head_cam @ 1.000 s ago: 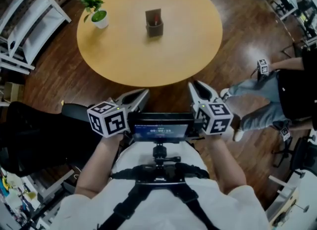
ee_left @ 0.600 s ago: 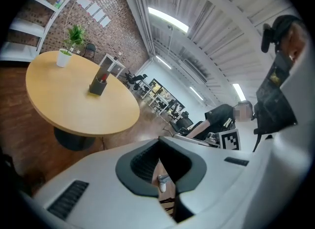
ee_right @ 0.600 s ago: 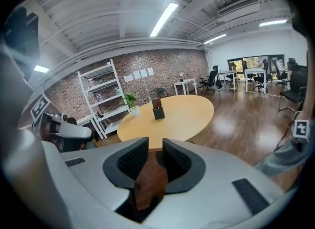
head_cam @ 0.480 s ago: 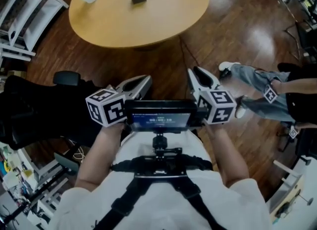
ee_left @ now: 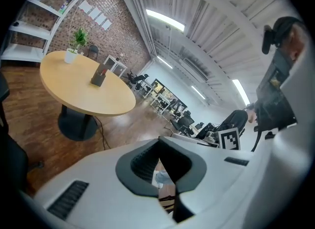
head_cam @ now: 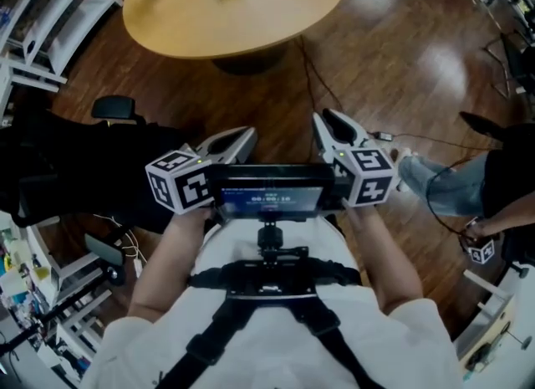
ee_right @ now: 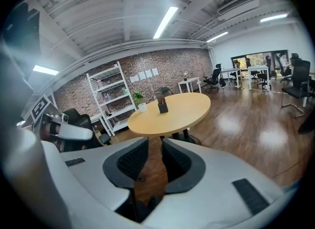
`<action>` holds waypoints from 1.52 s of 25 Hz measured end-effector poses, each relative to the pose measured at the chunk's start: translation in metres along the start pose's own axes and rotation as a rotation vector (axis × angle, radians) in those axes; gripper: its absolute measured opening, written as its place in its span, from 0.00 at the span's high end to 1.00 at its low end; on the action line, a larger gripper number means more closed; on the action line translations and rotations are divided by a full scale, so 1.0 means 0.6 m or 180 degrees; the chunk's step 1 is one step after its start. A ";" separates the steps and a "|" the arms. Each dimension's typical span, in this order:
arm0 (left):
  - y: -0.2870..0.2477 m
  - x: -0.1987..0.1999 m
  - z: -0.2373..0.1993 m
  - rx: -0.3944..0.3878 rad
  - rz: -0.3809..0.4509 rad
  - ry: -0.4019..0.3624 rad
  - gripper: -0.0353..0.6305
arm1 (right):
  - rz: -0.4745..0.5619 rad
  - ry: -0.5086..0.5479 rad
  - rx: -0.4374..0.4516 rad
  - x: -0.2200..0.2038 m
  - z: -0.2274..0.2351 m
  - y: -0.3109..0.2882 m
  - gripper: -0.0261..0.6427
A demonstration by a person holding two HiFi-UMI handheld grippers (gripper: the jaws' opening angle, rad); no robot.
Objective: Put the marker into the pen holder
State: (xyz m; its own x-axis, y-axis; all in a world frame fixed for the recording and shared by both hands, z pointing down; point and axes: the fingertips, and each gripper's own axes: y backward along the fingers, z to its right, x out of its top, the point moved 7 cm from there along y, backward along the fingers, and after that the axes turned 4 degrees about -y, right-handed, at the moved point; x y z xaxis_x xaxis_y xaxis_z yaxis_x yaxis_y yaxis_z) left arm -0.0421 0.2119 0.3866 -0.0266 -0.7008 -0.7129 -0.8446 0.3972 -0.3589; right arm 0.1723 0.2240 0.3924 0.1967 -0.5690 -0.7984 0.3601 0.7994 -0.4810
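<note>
Well short of the round pale-wood table's [head_cam: 276, 11] near edge, both grippers hang over open plank floor [head_cam: 393, 69]. The left gripper's [ee_left: 158, 142] ribbed tips meet, holding nothing; the right gripper's [ee_right: 155, 143] jaws stand slightly apart, empty. Only the right gripper view plainly shows a red tip inside the dark boxy pen holder [ee_right: 162, 106] mid-table.

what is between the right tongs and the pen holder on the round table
Nothing visible. The right tongs are open and empty, and only wood floor and bare table lie before the pen holder. The potted plant stands off to one side.
</note>
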 end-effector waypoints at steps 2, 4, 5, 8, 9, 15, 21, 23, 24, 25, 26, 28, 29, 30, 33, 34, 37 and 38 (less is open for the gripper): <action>-0.001 -0.001 0.004 -0.0033 -0.0010 -0.0021 0.96 | 0.0041 0.0006 0.0005 0.002 -0.006 0.007 0.83; -0.004 0.001 0.011 -0.0076 -0.0022 -0.0059 0.95 | 0.0080 0.0010 0.0004 0.004 -0.008 0.014 0.83; -0.006 0.002 0.015 -0.0096 -0.0029 -0.0084 0.95 | 0.0095 0.0010 0.0001 0.005 -0.009 0.017 0.83; -0.009 0.005 0.025 -0.0132 -0.0054 -0.0139 0.96 | 0.0106 0.0003 -0.0011 0.005 -0.007 0.025 0.83; -0.007 0.006 0.027 -0.0130 -0.0062 -0.0146 0.95 | 0.0099 -0.0005 -0.0012 0.004 -0.007 0.026 0.83; 0.032 0.009 0.024 -0.0057 -0.0033 -0.0147 0.95 | 0.0054 -0.0006 0.0046 -0.001 -0.035 0.019 0.83; 0.088 -0.005 -0.008 -0.0026 -0.0017 -0.0089 0.95 | 0.0034 -0.0050 0.0079 -0.023 -0.091 0.004 0.83; 0.099 -0.004 -0.009 -0.0062 -0.0017 -0.0100 0.95 | 0.0043 -0.0054 0.0060 -0.026 -0.106 0.007 0.83; 0.104 -0.003 -0.010 -0.0078 -0.0020 -0.0102 0.95 | 0.0047 -0.0056 0.0047 -0.027 -0.111 0.008 0.83; 0.108 -0.004 -0.011 -0.0092 -0.0025 -0.0100 0.96 | 0.0050 -0.0055 0.0034 -0.029 -0.116 0.009 0.83; 0.111 -0.005 -0.013 -0.0103 -0.0031 -0.0095 0.95 | 0.0055 -0.0056 0.0022 -0.031 -0.120 0.011 0.85; 0.117 -0.011 -0.016 -0.0122 -0.0047 -0.0083 0.95 | 0.0072 -0.0055 -0.0003 -0.036 -0.128 0.015 0.89; 0.119 -0.015 -0.018 -0.0135 -0.0057 -0.0078 0.95 | 0.0081 -0.0053 -0.0015 -0.039 -0.132 0.018 0.91; 0.121 -0.019 -0.019 -0.0150 -0.0068 -0.0073 0.95 | 0.0091 -0.0052 -0.0026 -0.042 -0.136 0.021 0.93; 0.125 -0.031 -0.020 -0.0201 -0.0098 -0.0056 0.95 | 0.0108 -0.0053 -0.0043 -0.051 -0.145 0.031 0.98; 0.126 -0.033 -0.018 -0.0216 -0.0103 -0.0052 0.95 | 0.0108 -0.0058 -0.0037 -0.053 -0.147 0.035 0.98; 0.129 -0.034 -0.015 -0.0245 -0.0105 -0.0046 0.96 | 0.0105 -0.0044 -0.0005 -0.054 -0.154 0.043 0.98; 0.129 -0.035 -0.017 -0.0250 -0.0107 -0.0035 0.95 | 0.0100 -0.0029 0.0002 -0.054 -0.157 0.042 0.98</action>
State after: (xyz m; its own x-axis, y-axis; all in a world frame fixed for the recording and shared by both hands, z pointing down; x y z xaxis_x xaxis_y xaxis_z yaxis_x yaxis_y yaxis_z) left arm -0.1121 0.2515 0.3800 0.0080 -0.7063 -0.7079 -0.8843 0.3255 -0.3348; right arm 0.0892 0.2809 0.3720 0.2161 -0.5454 -0.8098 0.3542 0.8167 -0.4556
